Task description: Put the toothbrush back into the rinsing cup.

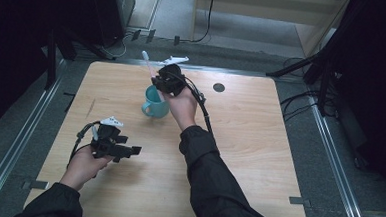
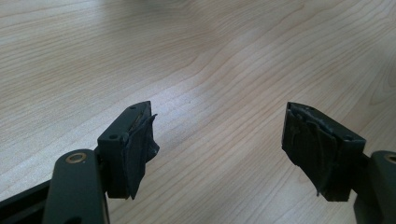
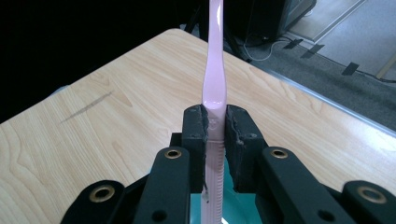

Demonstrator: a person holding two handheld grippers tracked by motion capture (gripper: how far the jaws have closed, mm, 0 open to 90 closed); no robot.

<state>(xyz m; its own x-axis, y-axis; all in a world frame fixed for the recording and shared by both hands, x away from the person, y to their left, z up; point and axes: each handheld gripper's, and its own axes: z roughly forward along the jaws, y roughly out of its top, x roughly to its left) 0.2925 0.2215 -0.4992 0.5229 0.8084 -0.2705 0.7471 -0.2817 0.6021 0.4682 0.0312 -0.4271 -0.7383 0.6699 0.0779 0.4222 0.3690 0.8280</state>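
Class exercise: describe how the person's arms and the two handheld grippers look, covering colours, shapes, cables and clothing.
Both forearms wear black long sleeves. The left gripper and right gripper are black, each topped by a pale three-cornered plate. A black cable trails from the right one along the forearm; another loops beside the left. Up close, the jaw arms show brass-coloured rivets, and the pads look worn and ragged.

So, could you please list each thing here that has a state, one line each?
Toothbrush: clamped in the right tool, handle end down over the cup.
Cup: upright on the table, handle toward the near left in the high view.
Right tool: shut on the toothbrush.
Left tool: open, nothing between its jaws, above bare table.
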